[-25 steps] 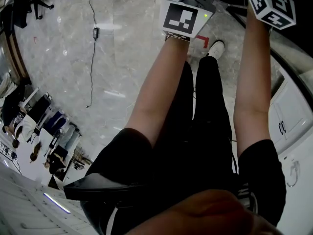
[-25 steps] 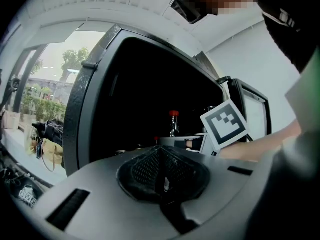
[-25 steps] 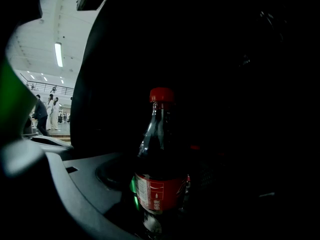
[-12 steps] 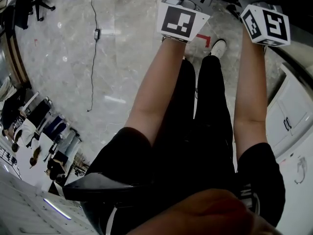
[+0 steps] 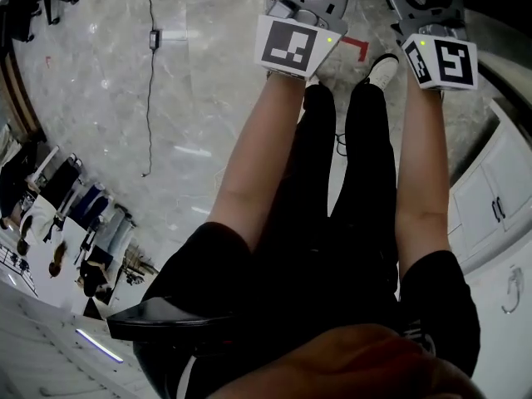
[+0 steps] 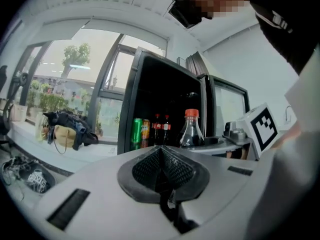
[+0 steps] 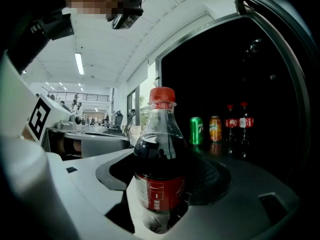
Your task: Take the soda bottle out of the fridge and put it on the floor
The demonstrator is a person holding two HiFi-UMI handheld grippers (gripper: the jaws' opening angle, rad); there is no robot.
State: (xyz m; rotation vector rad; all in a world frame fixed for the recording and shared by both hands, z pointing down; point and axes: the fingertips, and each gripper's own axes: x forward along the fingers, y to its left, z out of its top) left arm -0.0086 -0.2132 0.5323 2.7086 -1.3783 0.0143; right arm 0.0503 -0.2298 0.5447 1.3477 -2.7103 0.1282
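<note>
Currently the soda bottle (image 7: 160, 159) is held upright at centre frame, clamped at its red label by the right gripper (image 7: 161, 194), in front of the open fridge (image 7: 250, 69). A green can (image 7: 196, 130), an orange can (image 7: 215, 128) and two small cola bottles (image 7: 236, 123) are seen inside the fridge, right of centre. The left gripper (image 6: 162, 170) is clenched on nothing, jaws pressed together.

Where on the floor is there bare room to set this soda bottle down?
The widest bare floor lies between the black cable and the person's left arm. On the right it is crowded: the shoe, the red tape mark and the white cabinet leave only a narrow strip.
</note>
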